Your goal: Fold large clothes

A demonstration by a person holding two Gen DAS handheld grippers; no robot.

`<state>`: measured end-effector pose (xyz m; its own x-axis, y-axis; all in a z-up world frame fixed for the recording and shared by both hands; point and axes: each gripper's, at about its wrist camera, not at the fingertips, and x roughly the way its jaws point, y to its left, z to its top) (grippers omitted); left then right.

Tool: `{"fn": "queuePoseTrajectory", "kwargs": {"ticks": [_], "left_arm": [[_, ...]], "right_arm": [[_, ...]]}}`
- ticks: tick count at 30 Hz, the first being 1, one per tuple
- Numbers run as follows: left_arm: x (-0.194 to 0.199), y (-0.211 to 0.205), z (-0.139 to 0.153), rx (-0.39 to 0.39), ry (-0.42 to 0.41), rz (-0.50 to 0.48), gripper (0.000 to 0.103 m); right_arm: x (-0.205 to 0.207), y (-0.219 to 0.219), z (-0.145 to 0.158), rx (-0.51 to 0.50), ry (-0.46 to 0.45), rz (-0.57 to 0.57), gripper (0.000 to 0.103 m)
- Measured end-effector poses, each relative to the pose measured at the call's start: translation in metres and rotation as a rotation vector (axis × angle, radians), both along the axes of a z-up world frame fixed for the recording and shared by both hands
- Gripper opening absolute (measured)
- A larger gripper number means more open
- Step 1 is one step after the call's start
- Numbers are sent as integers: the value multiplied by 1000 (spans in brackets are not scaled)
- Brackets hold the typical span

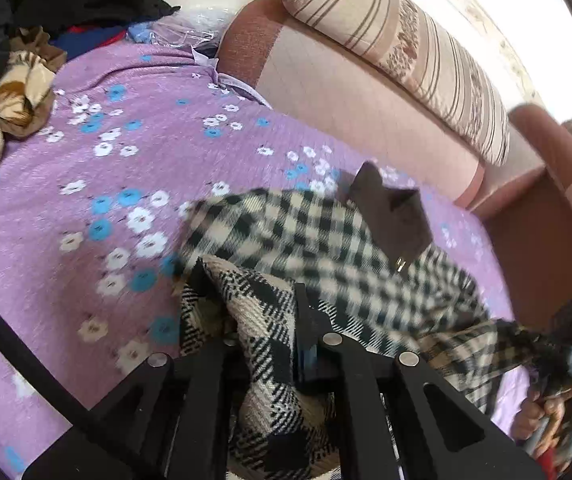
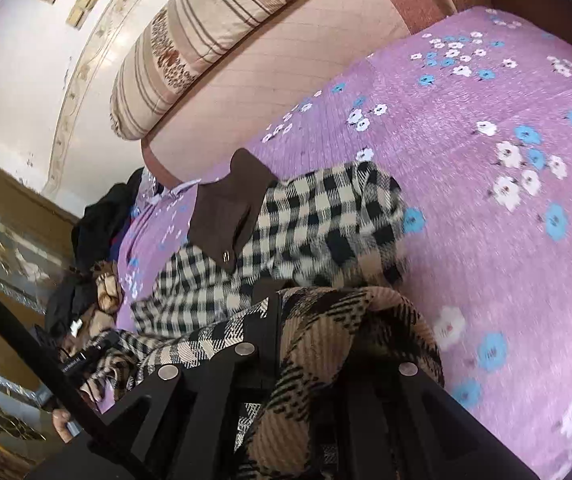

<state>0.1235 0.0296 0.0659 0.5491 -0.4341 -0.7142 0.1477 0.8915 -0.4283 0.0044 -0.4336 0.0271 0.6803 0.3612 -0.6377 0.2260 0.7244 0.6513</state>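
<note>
A: How far is the fold carried?

B: Barely begun. The checked coat (image 1: 317, 236) is spread on the bed (image 1: 86, 184); its near edge is clamped in both grippers' fingers, left gripper (image 1: 270, 320) and right gripper (image 2: 282, 320).

A: What is left?

B: Edge to be carried towards the brown collar (image 2: 226, 216) at twelve o'clock.

Showing now: one checked garment (image 1: 305, 232) with one brown collar (image 1: 393, 216), two grippers, left (image 1: 270, 320) and right (image 2: 282, 320), one striped bolster (image 1: 397, 48), one flowered purple cover (image 1: 126, 168), one clothes pile (image 1: 26, 40) lying at the far end.
</note>
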Motion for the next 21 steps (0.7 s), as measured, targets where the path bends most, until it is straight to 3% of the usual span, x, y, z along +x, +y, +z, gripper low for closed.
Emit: {"fn": "queuePoseTrajectory", "kwargs": {"ticks": [2,4,6,10,14,16,21], "left_arm": [[10,2,1,-54,1,15,8],[19,3,2,-94,-5,23,8],[28,3,0,-131,3,25,11],[42,9,-9,-234,43,38,12],[53,23,-17,-401,97,72,15],[54,25,-17,-441,100,82,20],[51,24,-5,-447,68,94,29]], "right_arm": [[11,-6,-4,29,0,-14,12],[21,-12,-8,61,-4,-36,30],[27,-19,-9,82,-25,-75,59],[39,-35,-13,122,-49,-143,65],[46,-44,-19,128,-39,-187,66],[48,-44,-18,113,-35,-186,66],[49,-34,2,-15,-68,-179,67]]}}
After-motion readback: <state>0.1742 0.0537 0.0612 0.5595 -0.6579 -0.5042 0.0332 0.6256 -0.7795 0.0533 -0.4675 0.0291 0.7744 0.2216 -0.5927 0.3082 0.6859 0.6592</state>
